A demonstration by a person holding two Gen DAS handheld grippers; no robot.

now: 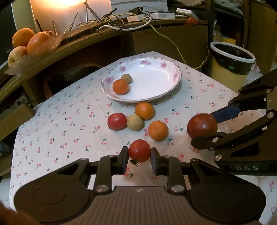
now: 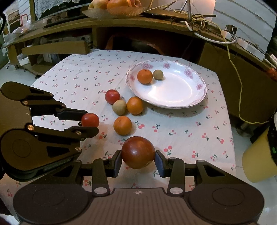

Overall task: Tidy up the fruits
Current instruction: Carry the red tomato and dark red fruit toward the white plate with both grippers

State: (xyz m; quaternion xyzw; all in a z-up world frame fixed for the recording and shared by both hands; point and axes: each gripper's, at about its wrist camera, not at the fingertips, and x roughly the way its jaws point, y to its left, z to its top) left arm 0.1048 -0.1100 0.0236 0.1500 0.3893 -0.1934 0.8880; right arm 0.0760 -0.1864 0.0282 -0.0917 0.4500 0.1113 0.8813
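Left wrist: jaws pinch small tomato (image 1: 139, 150); right jaws pinch dark apple (image 2: 138, 152); plate (image 2: 190, 102) half bare.

bin (image 2: 258, 155) cut by right edge, right wrist view | bowl fruit (image 2: 110, 3) cropped at top edge | right gripper (image 1: 204, 127) body runs off right edge, left wrist view | tomato (image 1: 139, 151) underside hidden behind pads | shelf clutter (image 1: 155, 14) upper centre too small to identify

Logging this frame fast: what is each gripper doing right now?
Left gripper: shut on the small red tomato.
Right gripper: shut on the dark red tomato.
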